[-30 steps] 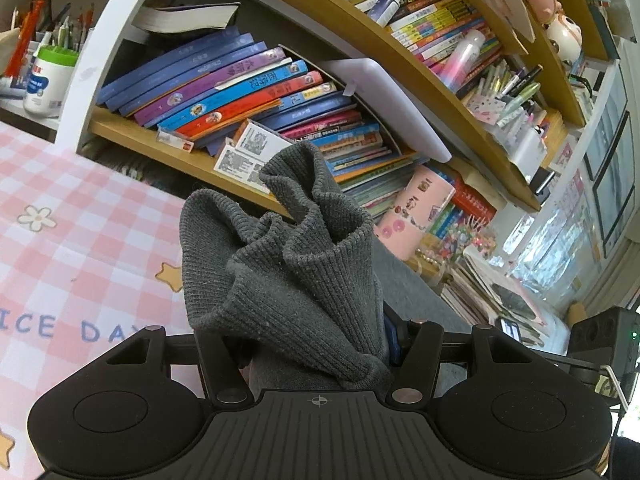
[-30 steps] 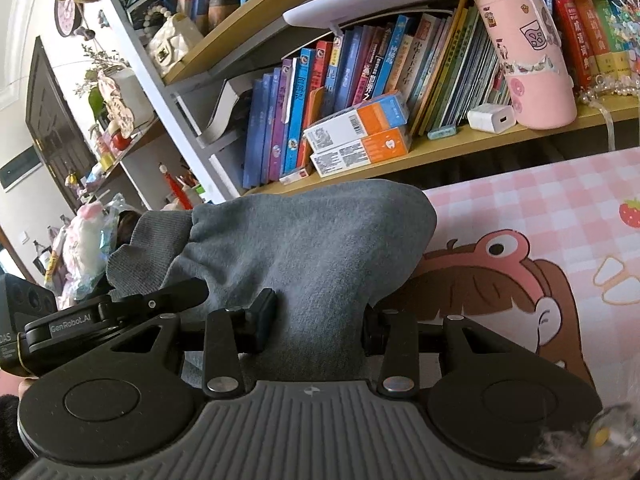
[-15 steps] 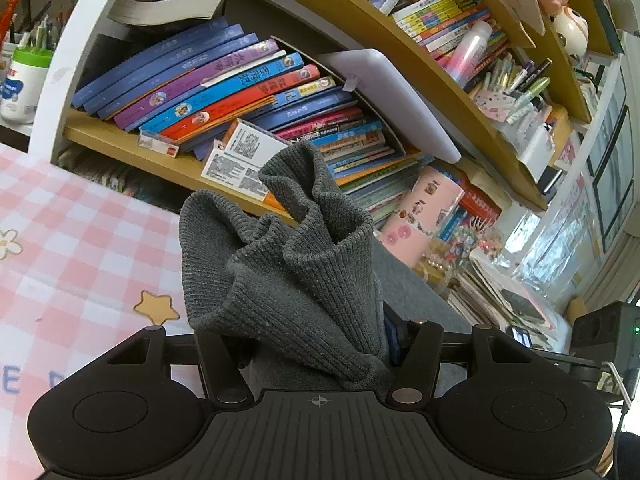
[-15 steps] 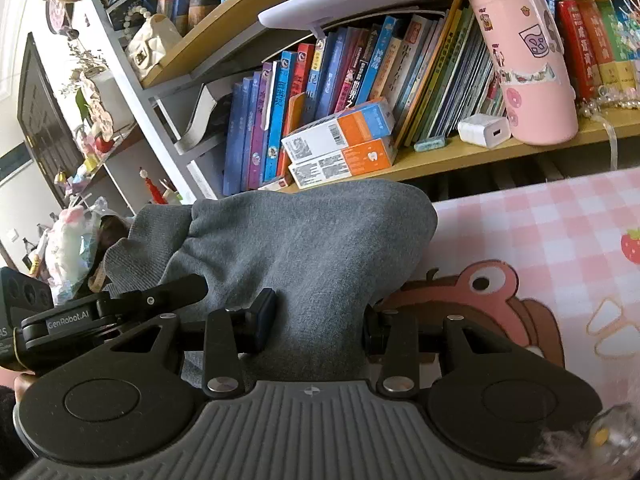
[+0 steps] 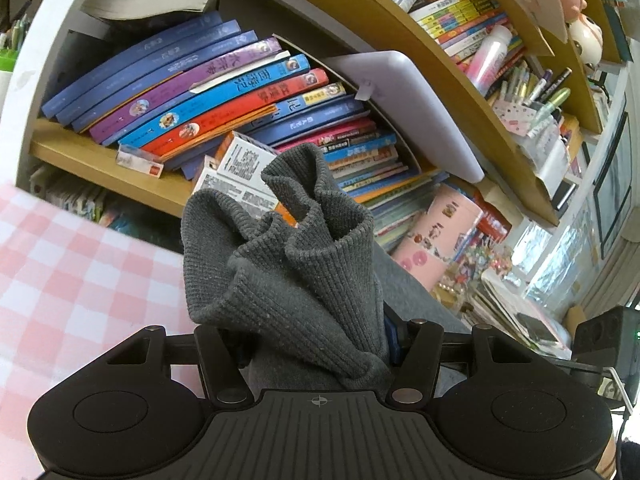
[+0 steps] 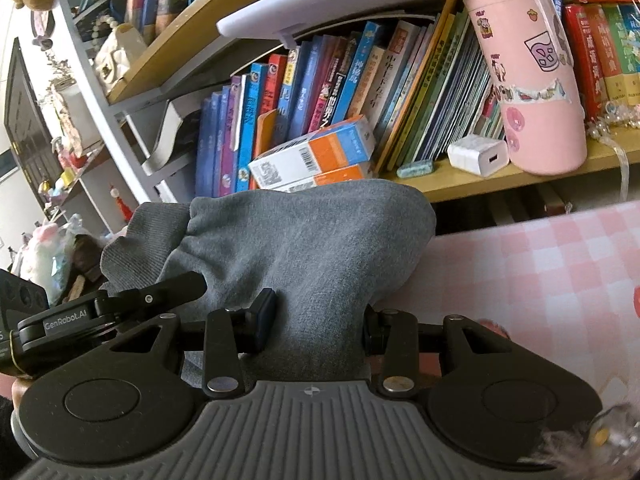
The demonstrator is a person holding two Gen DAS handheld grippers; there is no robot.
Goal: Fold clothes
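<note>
You've got the grey knit garment [image 5: 296, 264] clamped in both tools. Your left gripper [image 5: 316, 344] pinches a bunched ribbed edge, probably a cuff or hem, which stands up in crumpled folds in front of the bookshelf [image 5: 100, 160]. Your right gripper [image 6: 316, 320] is closed on a smoother stretch of the same cloth, which bulges up out of the jaws and hides the lower part of the shelf's book row. Neither pair of jaws is fully closed; the fabric bundle fills the gap in each.

Likely reason for the two-point hold: you keep one edge pulled between both hands so it can be carried as a straight line over the pink checked tablecloth [image 5: 68, 280] and laid flat for a fold. The cloth is lifted, not lying flat; the rest of it hangs below the jaws out of view, so I can't tell how much still rests on the tablecloth.

In the right view, the left tool sits just beside the right one, nearer the shelf's white upright, with cloth running between them.
</note>
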